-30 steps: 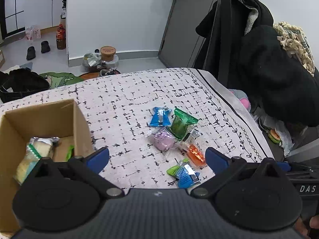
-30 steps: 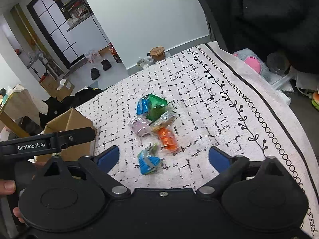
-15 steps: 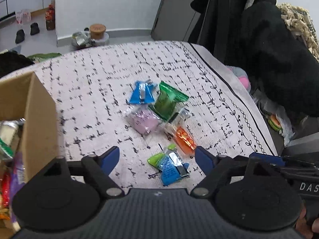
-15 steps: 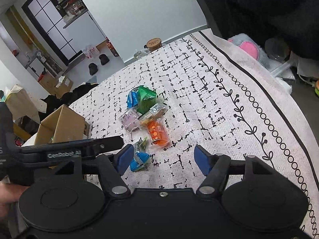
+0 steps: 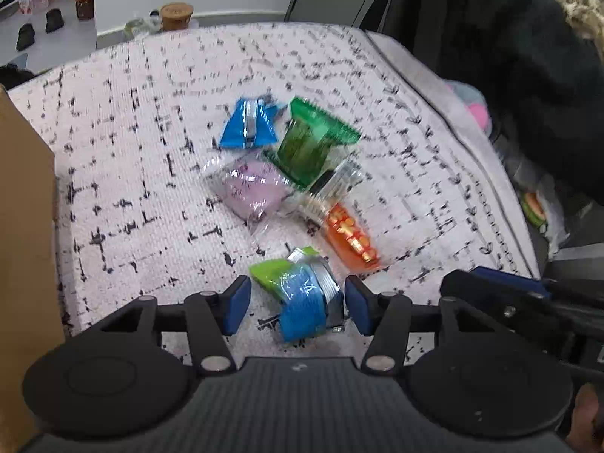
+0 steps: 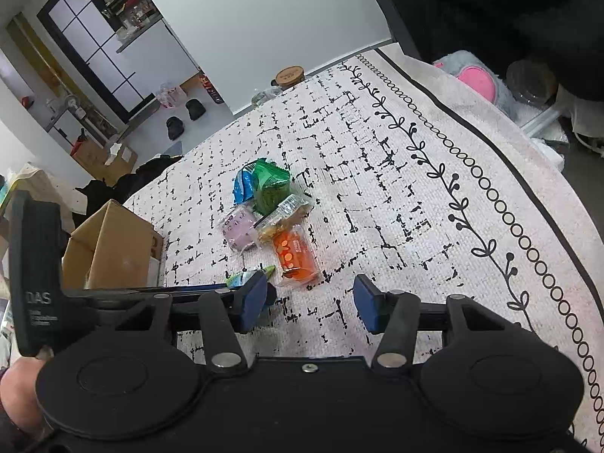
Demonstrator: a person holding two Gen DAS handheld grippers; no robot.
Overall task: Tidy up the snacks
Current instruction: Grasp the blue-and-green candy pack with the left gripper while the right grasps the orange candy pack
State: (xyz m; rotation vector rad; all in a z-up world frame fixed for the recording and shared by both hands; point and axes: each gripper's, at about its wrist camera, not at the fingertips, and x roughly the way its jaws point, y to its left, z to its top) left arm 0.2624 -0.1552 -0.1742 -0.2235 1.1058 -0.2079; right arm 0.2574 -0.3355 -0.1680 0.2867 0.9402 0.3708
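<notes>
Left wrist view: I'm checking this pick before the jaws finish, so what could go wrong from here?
The left gripper is closing around the blue and green packet, pads not yet pressing; the glossy, crumpled wrapper could slip or squirt out. The orange packet lies close by and might get nudged. The right gripper, also closing with nothing between its pads, sits right alongside, so the two could bump.

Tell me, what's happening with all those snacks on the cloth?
A person is tidying snack packets into a cardboard box, using tongs in each hand. The left tongs are closing around a blue and green packet, which sits between the pads but isn't squeezed yet. The right tongs are closing too, with nothing between them, just short of an orange packet. Purple, dark green and blue packets wait on the cloth.
</notes>
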